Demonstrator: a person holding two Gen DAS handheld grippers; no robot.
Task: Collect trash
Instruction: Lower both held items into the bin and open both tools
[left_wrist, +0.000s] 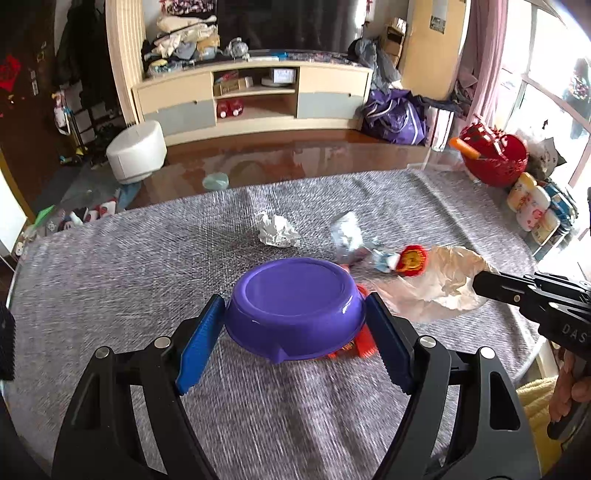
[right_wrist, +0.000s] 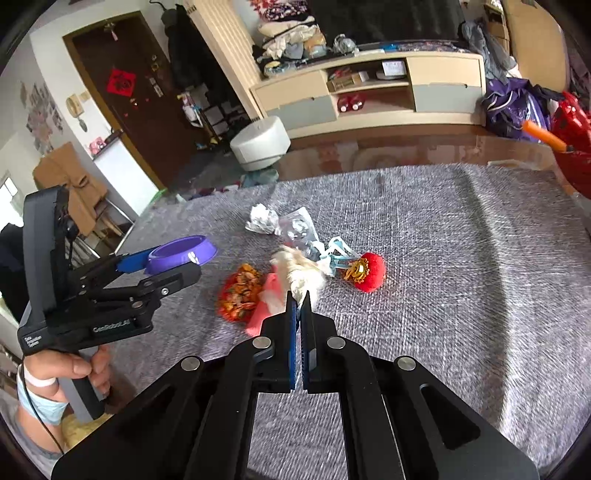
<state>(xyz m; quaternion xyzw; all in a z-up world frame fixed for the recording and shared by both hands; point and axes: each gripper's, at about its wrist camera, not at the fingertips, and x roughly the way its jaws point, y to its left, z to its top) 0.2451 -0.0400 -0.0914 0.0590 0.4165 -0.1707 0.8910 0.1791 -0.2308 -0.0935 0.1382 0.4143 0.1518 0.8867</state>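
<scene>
My left gripper (left_wrist: 295, 314) is shut on a purple plastic bowl (left_wrist: 293, 308), held upside down and tilted above the grey cloth; it also shows in the right wrist view (right_wrist: 183, 254). My right gripper (right_wrist: 298, 295) is shut on the rim of a thin whitish plastic bag (right_wrist: 299, 273), seen open in the left wrist view (left_wrist: 439, 284). On the cloth lie a crumpled white paper ball (left_wrist: 277, 230), a crumpled silvery wrapper (left_wrist: 349, 236), a red round ornament (right_wrist: 369, 271), and a red-orange snack pile (right_wrist: 240, 291) under the bowl.
The table has a grey cloth (left_wrist: 147, 277). A red basket (left_wrist: 495, 155) and small bottles (left_wrist: 532, 206) stand at the far right edge. Beyond the table are a white stool (left_wrist: 136, 151) and a TV cabinet (left_wrist: 255, 99).
</scene>
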